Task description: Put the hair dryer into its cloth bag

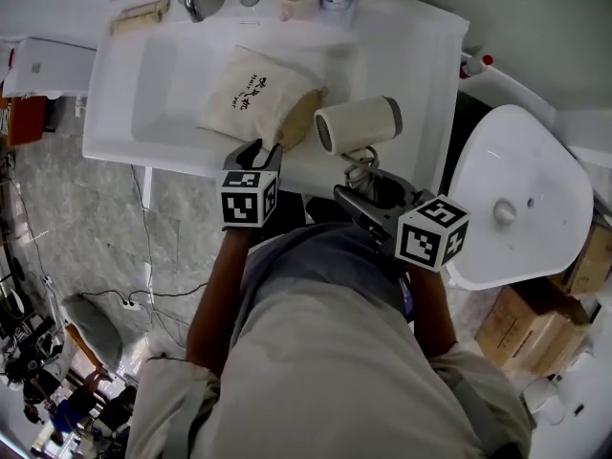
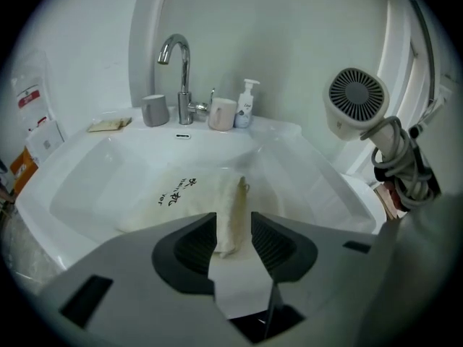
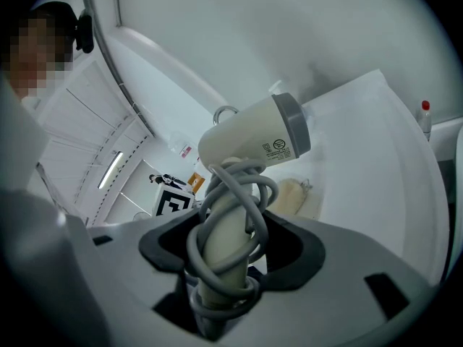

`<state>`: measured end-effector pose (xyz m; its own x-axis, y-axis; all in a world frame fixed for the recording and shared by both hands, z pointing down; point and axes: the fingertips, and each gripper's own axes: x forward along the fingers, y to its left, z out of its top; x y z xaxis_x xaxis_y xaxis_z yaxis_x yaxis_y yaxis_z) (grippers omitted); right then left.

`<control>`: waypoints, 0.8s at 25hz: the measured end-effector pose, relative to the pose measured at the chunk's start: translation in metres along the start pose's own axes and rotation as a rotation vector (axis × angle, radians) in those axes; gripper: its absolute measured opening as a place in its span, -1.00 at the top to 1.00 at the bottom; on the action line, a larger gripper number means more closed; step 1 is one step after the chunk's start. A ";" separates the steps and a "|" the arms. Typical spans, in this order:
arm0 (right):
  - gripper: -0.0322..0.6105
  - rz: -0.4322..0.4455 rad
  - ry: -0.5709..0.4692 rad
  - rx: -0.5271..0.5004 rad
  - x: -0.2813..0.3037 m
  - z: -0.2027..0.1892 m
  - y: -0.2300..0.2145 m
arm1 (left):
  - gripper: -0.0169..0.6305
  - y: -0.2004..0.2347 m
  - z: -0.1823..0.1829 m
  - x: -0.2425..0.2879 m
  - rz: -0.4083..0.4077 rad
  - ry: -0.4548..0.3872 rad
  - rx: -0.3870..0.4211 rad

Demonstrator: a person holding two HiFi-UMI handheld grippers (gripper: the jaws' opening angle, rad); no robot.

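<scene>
We hold the cream, barrel-shaped hair dryer (image 1: 359,122), grey cord wound round its handle, just right of centre, beside the beige printed cloth bag (image 1: 253,98) in the white sink (image 1: 124,75). Our right gripper (image 1: 356,195) clenches the handle. Our left gripper (image 1: 260,149) tilts down, jaws released around the bag's edge.

Small bathroom with plain white walls (image 2: 289,27). There's a big white rectangular ceramic washbasin (image 1: 120,94) at 12 o'clock, with a curved chrome tap (image 2: 185,85) at its back edge. A rounded white ceramic fixture (image 1: 535,180) sits at 3, brown cardboard boxes (image 1: 521,328) at 4, and grey marbled floor (image 1: 91,228) at 9.
</scene>
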<state>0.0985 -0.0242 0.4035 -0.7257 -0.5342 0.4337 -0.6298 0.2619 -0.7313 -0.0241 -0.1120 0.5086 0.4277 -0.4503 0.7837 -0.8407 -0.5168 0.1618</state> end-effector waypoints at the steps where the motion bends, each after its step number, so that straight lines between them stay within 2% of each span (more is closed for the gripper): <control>1: 0.10 0.007 0.002 0.010 0.002 0.001 0.000 | 0.51 0.001 0.001 0.003 -0.004 0.003 -0.002; 10: 0.10 0.026 0.022 0.036 0.012 0.006 0.002 | 0.33 0.012 -0.008 0.037 0.049 0.114 0.100; 20: 0.10 0.037 0.036 0.052 0.019 0.002 0.003 | 0.35 0.015 -0.008 0.051 0.059 0.136 0.116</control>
<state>0.0833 -0.0345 0.4083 -0.7584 -0.4952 0.4239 -0.5877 0.2381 -0.7733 -0.0178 -0.1365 0.5560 0.3233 -0.3834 0.8651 -0.8154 -0.5768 0.0491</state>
